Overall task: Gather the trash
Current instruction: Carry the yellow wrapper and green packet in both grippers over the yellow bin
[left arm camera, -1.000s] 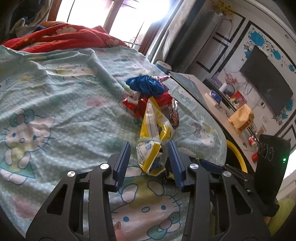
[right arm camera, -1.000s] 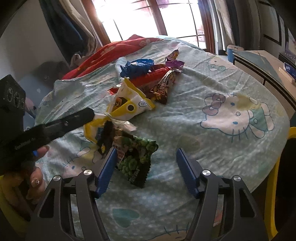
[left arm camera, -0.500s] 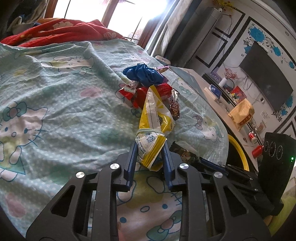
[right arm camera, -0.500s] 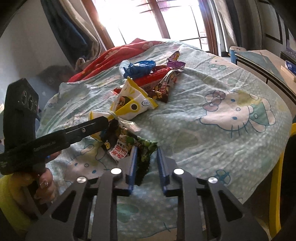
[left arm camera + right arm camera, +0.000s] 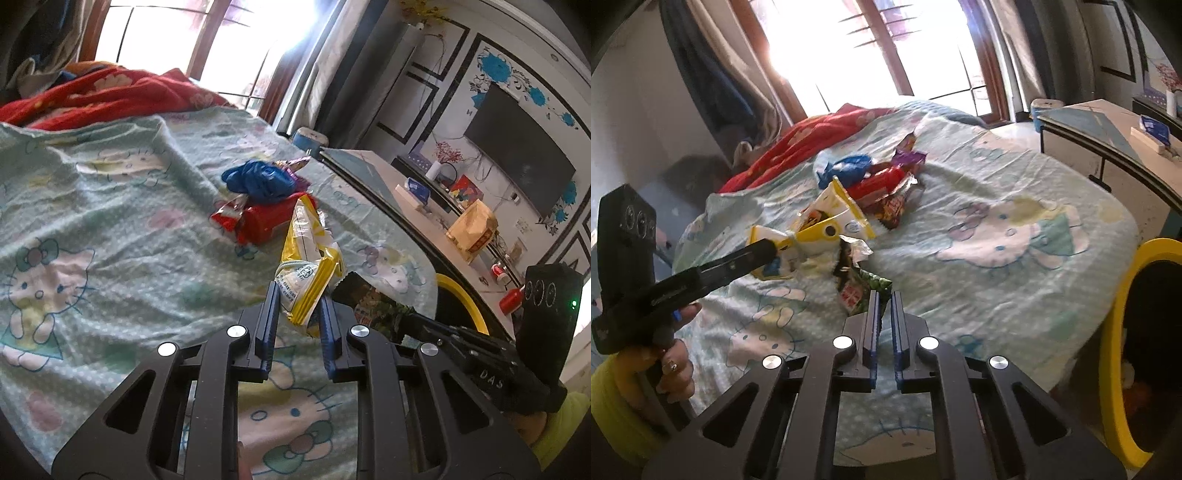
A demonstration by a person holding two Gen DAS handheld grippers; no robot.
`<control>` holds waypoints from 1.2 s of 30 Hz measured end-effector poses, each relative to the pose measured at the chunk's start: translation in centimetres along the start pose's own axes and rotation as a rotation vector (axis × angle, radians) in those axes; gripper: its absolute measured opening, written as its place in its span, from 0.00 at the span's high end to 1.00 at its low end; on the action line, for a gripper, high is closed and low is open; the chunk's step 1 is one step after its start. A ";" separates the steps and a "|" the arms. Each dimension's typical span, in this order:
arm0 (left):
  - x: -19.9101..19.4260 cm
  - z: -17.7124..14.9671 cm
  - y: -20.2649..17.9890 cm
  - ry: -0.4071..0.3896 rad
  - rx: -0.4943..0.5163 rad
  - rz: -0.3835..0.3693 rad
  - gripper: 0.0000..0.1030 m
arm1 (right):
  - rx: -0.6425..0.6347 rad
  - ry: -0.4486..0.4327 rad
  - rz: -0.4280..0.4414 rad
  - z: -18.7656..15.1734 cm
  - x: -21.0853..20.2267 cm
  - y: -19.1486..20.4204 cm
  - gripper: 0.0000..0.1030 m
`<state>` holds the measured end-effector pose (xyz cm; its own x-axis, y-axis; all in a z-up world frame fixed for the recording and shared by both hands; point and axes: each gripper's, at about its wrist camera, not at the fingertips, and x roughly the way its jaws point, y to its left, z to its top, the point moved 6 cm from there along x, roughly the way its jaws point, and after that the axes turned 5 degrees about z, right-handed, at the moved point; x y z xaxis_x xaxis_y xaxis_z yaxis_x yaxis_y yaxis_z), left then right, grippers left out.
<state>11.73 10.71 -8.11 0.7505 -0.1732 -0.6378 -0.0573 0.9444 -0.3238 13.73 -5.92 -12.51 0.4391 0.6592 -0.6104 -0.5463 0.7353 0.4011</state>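
My left gripper (image 5: pixel 297 295) is shut on a yellow and white snack bag (image 5: pixel 308 258), lifted a little off the bed; both show in the right wrist view (image 5: pixel 831 221). My right gripper (image 5: pixel 884 301) is shut on a green snack wrapper (image 5: pixel 866 286), also seen in the left wrist view (image 5: pixel 369 299). A pile of wrappers lies farther back: a blue one (image 5: pixel 258 179), a red one (image 5: pixel 266 219), a purple one (image 5: pixel 908 158) and a dark one (image 5: pixel 892 210).
The bed has a pale green Hello Kitty sheet (image 5: pixel 110 206) and a red blanket (image 5: pixel 103 92) at the back. A yellow-rimmed bin (image 5: pixel 1123 350) stands at the bed's right edge. A desk (image 5: pixel 1108 125) with a TV (image 5: pixel 517 147) lies beyond.
Both grippers have closed from open, the left on the yellow bag and the right on the green wrapper. Both wrappers have been lifted slightly and pulled back.
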 end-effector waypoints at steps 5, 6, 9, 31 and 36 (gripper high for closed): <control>-1.1 0.6 -1.2 -0.036 0.016 -0.007 0.86 | 0.002 -0.048 -0.016 0.7 -1.7 -0.6 0.95; -1.3 0.7 -1.4 -0.041 0.019 -0.010 0.86 | 0.001 -0.055 -0.019 0.8 -2.0 -0.7 0.95; -1.8 1.0 -2.3 -0.057 0.029 -0.021 0.86 | 0.005 -0.078 -0.028 1.1 -2.8 -1.0 0.95; -2.0 0.8 -9.0 -0.080 0.120 -0.113 0.86 | 0.082 -0.195 -0.134 2.5 -8.7 -7.0 0.95; -1.8 0.5 -10.6 -0.077 0.135 -0.134 0.87 | 0.098 -0.222 -0.159 2.9 -9.8 -8.3 0.96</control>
<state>11.32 1.17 -3.19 0.7941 -0.2825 -0.5382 0.1310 0.9442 -0.3023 16.01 -17.99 -7.90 0.6647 0.5449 -0.5111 -0.3916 0.8367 0.3828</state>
